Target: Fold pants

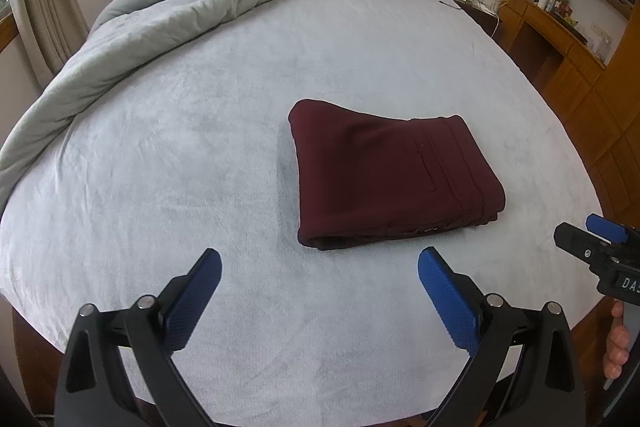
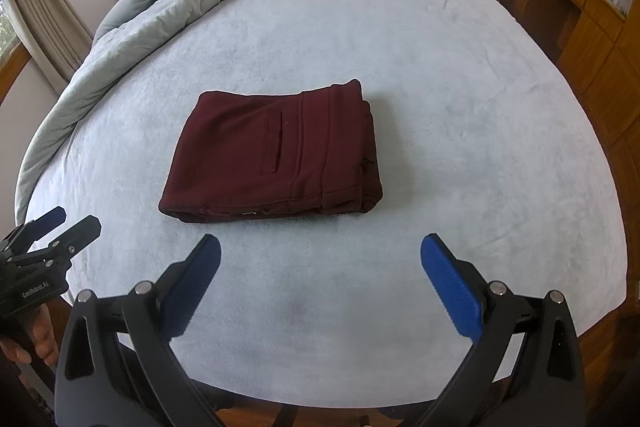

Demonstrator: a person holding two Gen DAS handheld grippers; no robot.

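Lying folded into a neat rectangle, maroon pants (image 1: 394,175) rest mid-bed (image 1: 200,147). Left hand-held gripper (image 1: 320,301) and right hand-held gripper (image 2: 321,291) hover nearby, both spread wide, empty.

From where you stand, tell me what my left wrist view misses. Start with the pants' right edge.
Observer: In the right wrist view, the pants show stacked layers along that edge, folded and flat on the bed.
Operator: Report the left gripper from outside.
Observer: The left gripper sits at the bed's near-left edge, open, holding nothing.
Operator: Now the right gripper's fingers.
Observer: The right gripper is wide open, short of the pants, touching nothing.
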